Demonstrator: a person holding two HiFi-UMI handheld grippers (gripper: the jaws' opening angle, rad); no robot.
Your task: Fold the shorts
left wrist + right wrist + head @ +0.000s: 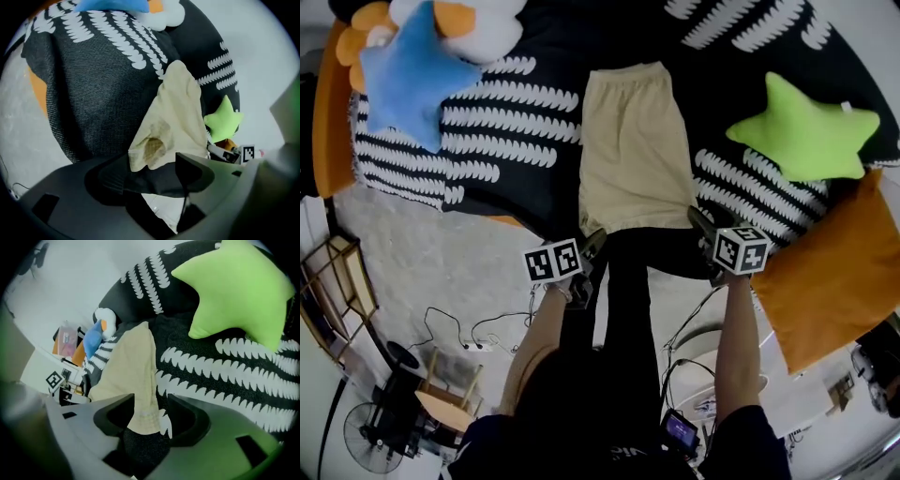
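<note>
- The left gripper (150, 171) is seen with its jaws held wide apart; the near left corner of the beige shorts (633, 150) lies in the gap, and no pad is seen pressing on it.
- The right gripper (151, 420) is likewise held with its jaws apart, though less widely. The near right hem corner hangs between them, and a strip of patterned cover shows between the cloth and the right jaw.
- Both grippers are pointed steeply down at the near hem, one at each corner, and each is carried on a bare forearm (the marker cubes face upward in the head view).
- The shorts are laid out flat as a narrow upright strip, with the waistband at the far end and the hem at the near edge of the bed. A darker patch is visible on the cloth by the left corner.
- The shorts are spread on a black blanket (516, 159) printed with rows of white scalloped stripes.
- A green star cushion (806, 127) is placed to the right of the shorts, well apart from them, and an orange pillow (834, 281) lies nearer on that side.
- A blue star cushion (412, 70) is set at the far left, beside a white and orange plush toy (478, 23).
- Cables (478, 337) and a fan (370, 441) are seen on the grey floor at the near left.
</note>
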